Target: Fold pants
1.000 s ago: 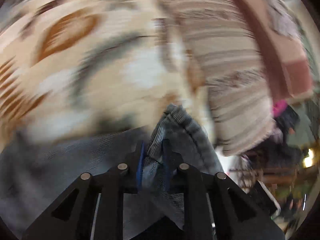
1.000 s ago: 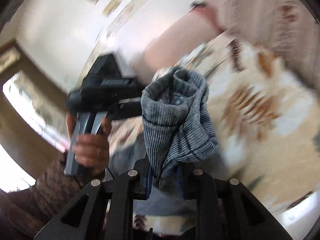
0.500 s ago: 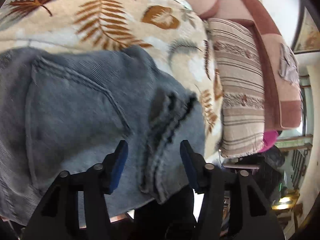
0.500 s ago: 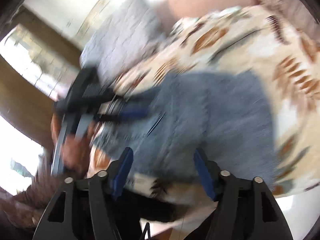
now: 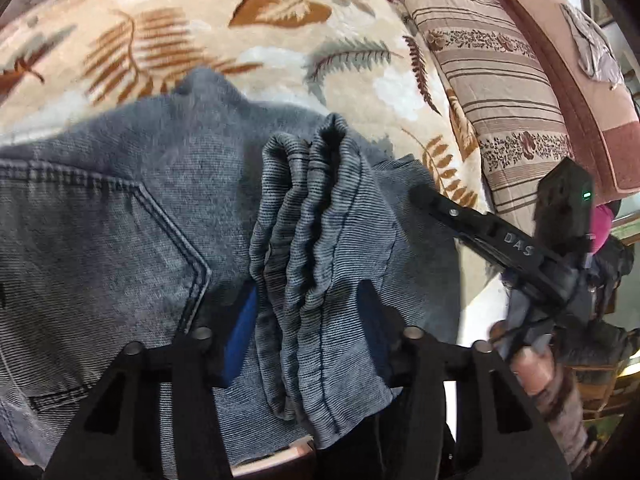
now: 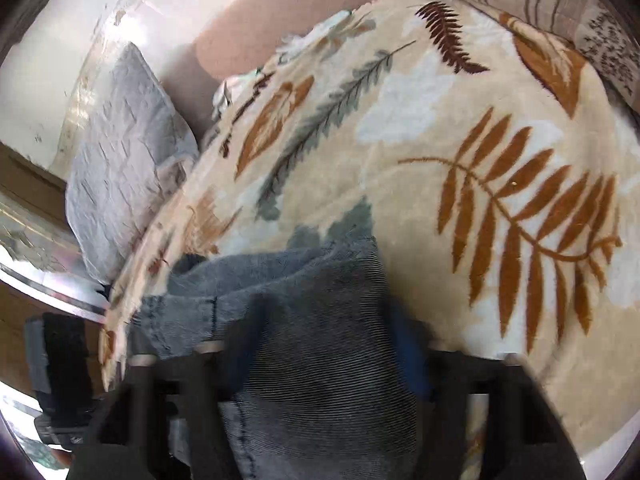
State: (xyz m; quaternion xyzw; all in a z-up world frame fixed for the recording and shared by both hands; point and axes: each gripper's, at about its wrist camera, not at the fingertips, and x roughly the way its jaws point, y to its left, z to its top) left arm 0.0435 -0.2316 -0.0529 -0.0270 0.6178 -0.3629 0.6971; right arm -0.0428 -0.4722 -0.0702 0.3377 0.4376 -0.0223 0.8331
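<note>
Left wrist view puts the pants (image 5: 132,240), grey-blue denim, across the lower and middle frame, lying on a leaf-print blanket (image 5: 248,36) that fills the top. One back pocket shows at the left, so the seat side faces up. A bunched ridge of hems or leg edges stands between the spread fingers of the left gripper (image 5: 308,320); the jaws are apart and grip nothing, which suggests the cloth was laid there as a fold and let go. At the right edge the right gripper (image 5: 472,224) reaches in from the side, its tip at the far edge of the denim.

Right wrist view shows the same pants (image 6: 320,340) at bottom centre, running between that gripper's fingers (image 6: 408,344), which are blurred but look wide apart, with cloth lying between rather than pinched. The blanket (image 6: 420,128) covers the rest.

Counted: one pair of pants, two grippers, one blanket, one striped pillow (image 5: 492,92) at the upper right, one grey pillow (image 6: 120,160) at the left.
</note>
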